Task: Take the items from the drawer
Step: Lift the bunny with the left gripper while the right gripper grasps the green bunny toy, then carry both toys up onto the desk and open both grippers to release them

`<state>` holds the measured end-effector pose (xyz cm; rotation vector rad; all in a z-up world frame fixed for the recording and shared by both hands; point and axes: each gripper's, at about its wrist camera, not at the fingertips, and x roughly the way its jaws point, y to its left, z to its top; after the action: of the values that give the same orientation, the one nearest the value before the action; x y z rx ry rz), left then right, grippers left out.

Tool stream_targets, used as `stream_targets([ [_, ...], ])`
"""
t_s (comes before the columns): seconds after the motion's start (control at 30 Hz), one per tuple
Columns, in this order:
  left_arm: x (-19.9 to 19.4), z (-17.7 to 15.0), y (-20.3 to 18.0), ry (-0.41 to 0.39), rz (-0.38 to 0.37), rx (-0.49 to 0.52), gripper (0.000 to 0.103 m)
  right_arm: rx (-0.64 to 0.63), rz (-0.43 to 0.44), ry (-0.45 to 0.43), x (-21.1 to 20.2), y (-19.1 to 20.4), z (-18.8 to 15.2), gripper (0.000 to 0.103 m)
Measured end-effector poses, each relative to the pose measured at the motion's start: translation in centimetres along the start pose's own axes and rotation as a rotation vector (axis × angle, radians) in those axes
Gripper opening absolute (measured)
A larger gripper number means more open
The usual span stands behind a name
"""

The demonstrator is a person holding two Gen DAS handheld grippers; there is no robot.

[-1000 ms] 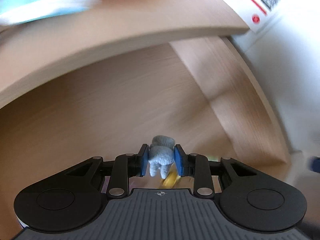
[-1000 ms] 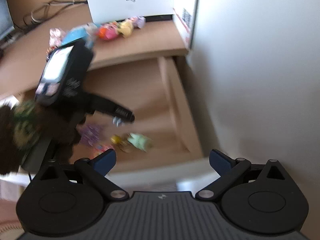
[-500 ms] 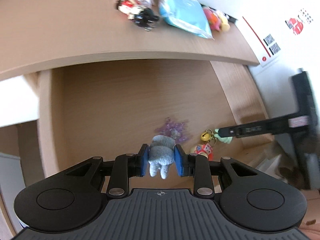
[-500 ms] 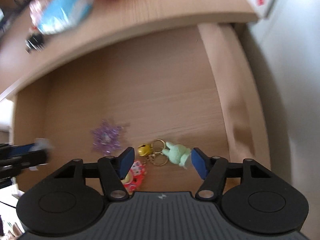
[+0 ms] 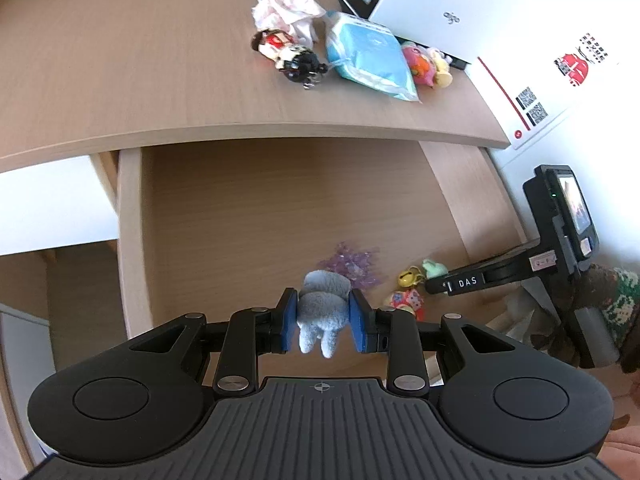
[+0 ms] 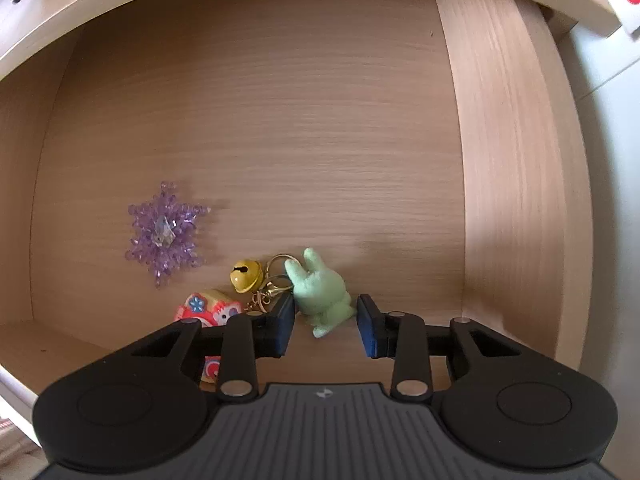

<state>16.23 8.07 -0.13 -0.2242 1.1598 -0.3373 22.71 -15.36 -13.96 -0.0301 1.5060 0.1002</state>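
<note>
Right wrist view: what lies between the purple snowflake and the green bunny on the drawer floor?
In the right wrist view, a yellow bell and gold key rings lie between the purple snowflake and the green bunny.

A light-wood desk (image 5: 120, 80) stands against a white wall (image 5: 600, 128) in soft daylight, its top curved.

I am reading "DAS" in white letters on the finger of the right gripper (image 5: 440, 285) reaching into the drawer. The white box (image 5: 532, 80) on the desk is showing two code squares, a red mark and print too small to read.
</note>
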Motion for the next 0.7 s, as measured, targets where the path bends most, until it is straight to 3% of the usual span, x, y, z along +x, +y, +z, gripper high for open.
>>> stream_targets([
  [0.3,1.3,1.9,-2.7,0.016,-0.083,0.080,0.031,0.020,0.086,-0.184,-6.7,1.7,-2.3,0.033],
  [0.5,1.2,7.5,-8.1,-0.106,-0.142,0.251,0.031,0.022,0.120,-0.306,-10.8,0.9,-3.1,0.033],
  [0.7,4.3,14.2,-15.4,-0.215,-0.153,0.455,0.031,0.029,0.100,-0.384,-11.7,0.6,-2.9,0.033],
])
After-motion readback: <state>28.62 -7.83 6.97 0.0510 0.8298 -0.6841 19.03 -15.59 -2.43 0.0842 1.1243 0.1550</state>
